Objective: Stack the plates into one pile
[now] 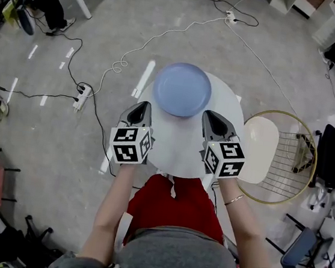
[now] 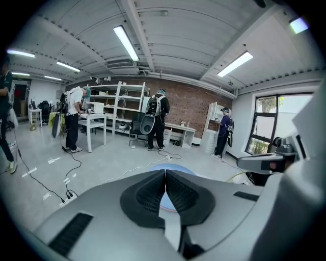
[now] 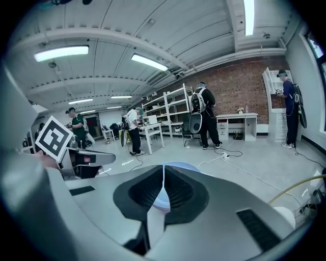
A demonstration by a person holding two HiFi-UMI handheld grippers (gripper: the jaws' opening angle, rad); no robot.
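We hold both grippers low over the near half of the round white worktop (image 1: 178, 147), and both point away from us toward the blue plate (image 1: 182, 90), which lies on the far side of the worktop with its far rim near the edge. From above it reads as one blue disc, and we cannot tell how many plates are under it. The left gripper (image 1: 144, 105) has its jaws pressed together, the ribbed pads meeting along a thin line with nothing caught between them; its own view shows the plate beyond the tips, apart from them. The right gripper (image 1: 210, 115) is likewise closed tight and empty, and in its view too the plate sits ahead of the tips without touching them. The two grippers flank the plate's near edge, the left one toward its left side and the right one toward its right, each just short of the rim. Their marker cubes (image 1: 130, 144) sit nearest us, over the near edge of the worktop. To the right of the worktop stands a wire chair with a cream seat (image 1: 259, 149). On the grey floor to the left lies a power strip (image 1: 81, 97), and a white cable (image 1: 161, 35) runs away past the worktop. In both gripper views people stand at tables and shelves before a brick wall.
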